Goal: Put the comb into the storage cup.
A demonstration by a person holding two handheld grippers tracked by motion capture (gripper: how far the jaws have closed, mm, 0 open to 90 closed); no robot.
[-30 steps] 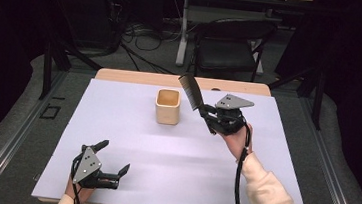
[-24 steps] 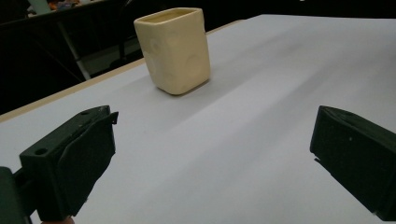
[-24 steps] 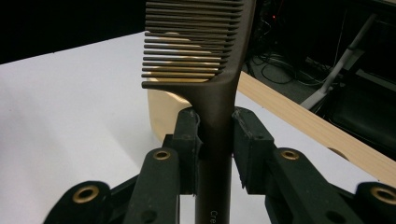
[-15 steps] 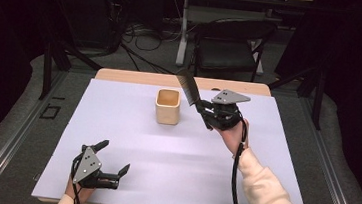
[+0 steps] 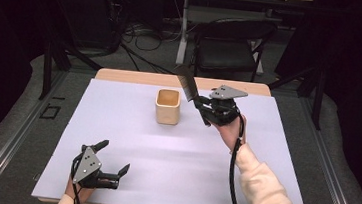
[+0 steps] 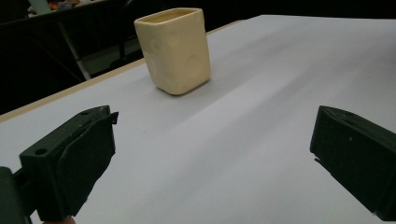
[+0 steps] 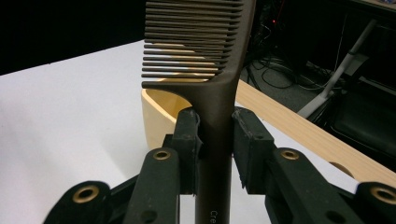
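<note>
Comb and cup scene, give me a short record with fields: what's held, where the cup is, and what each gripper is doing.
held item: dark comb, teeth end up, clamped at its handle
holder: right gripper, fingers shut on the handle
cup: cream cup, upright on the white table cover, open top
comb versus cup: beside and above the rim, not inside
left gripper: open, holding nothing, near the front edge

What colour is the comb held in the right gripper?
Dark brown; the comb shows best in the right gripper view, clamped in the right gripper.
</note>
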